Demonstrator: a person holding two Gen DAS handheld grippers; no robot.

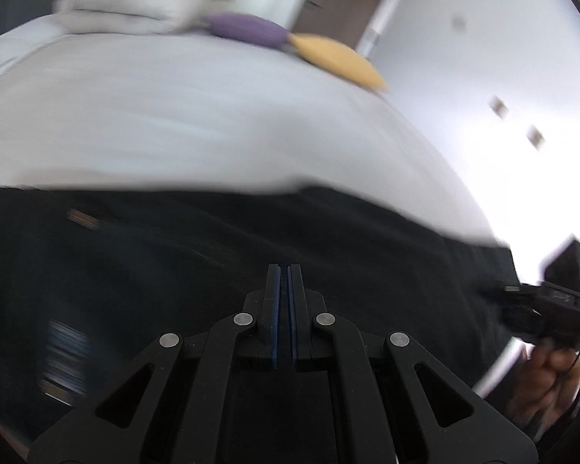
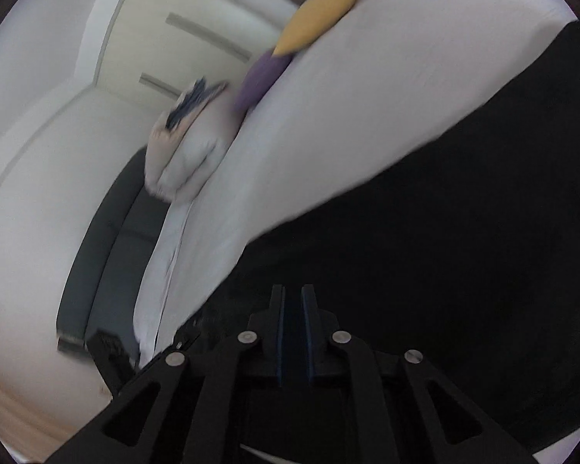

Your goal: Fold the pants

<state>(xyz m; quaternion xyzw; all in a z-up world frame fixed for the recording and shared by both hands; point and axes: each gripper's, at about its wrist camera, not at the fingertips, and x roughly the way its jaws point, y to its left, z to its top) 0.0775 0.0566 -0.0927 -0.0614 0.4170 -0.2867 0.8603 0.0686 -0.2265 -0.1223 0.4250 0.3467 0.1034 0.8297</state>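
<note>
Black pants [image 1: 212,255] lie spread on a white bed [image 1: 174,123]; they also fill the lower right of the right wrist view [image 2: 464,232]. My left gripper [image 1: 284,270] hangs just above the pants with its jaws nearly together and nothing seen between them. My right gripper [image 2: 293,294] is over the pants with a narrow gap between its jaws; whether cloth is pinched there is hidden by the dark fabric. The right gripper also shows in the left wrist view [image 1: 514,290] at the pants' right end, held by a hand.
A purple cushion [image 1: 243,29], a yellow cushion [image 1: 336,60] and a folded pale quilt [image 1: 127,0] lie at the far side of the bed. A dark bed frame [image 2: 108,239] and pale floor [image 2: 27,394] show in the right wrist view.
</note>
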